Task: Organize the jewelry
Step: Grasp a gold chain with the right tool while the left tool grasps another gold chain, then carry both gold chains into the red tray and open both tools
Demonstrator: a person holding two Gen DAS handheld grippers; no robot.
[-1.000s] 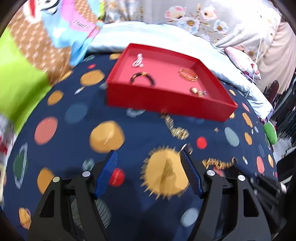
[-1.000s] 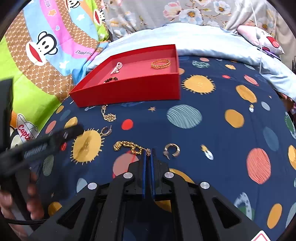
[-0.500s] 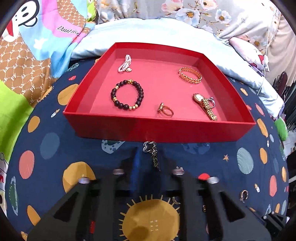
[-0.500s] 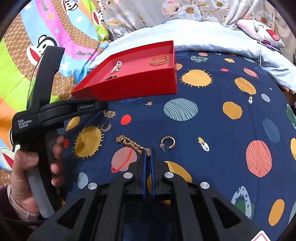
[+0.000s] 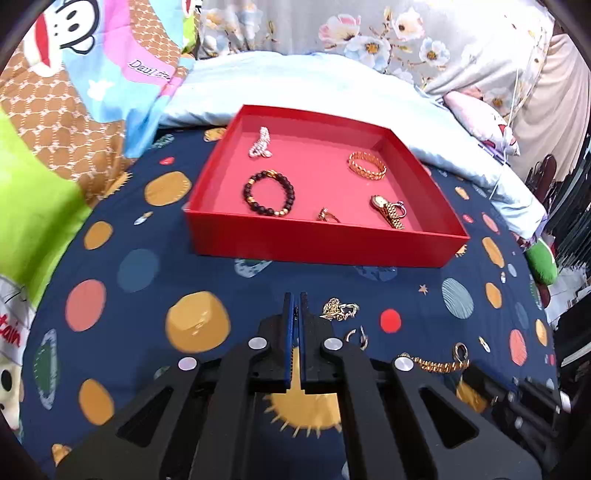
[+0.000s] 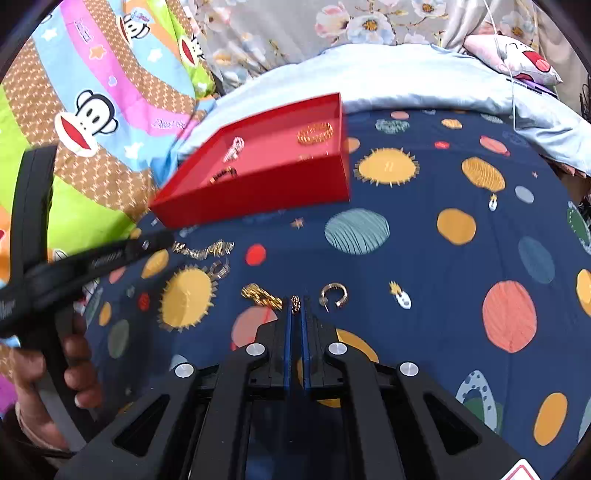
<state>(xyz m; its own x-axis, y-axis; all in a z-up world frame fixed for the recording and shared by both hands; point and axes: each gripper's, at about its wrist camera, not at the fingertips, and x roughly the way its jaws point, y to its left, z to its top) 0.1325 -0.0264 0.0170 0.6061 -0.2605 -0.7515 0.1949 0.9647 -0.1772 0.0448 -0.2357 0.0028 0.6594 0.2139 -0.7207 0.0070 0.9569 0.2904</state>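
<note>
Jewelry chain [image 6: 263, 297] lying left of right hand-held gripper [image 6: 295, 304], pinching its end; left hand-held gripper [image 5: 295, 301] now closing empty, retreating from red tray [image 5: 321, 242].

Left wrist camera sits low over the planet-print bedspread [image 5: 140, 266], looking forward along its closed fingers toward the red tray [image 5: 321, 236], which lies near and almost square-on, its whole interior open to view. Right wrist camera, also low over the same bedspread [image 6: 424, 258], faces the same general way from farther to the right and a little farther back, catching the tray [image 6: 258, 192] obliquely by its right corner at upper left. Both views share the tray, the loose gold pieces on the cloth before it, the cartoon quilt [image 5: 74, 92] and floral bedding [image 6: 351, 26] behind. The left gripper [image 6: 155, 242] crosses the right view's left edge.
</note>
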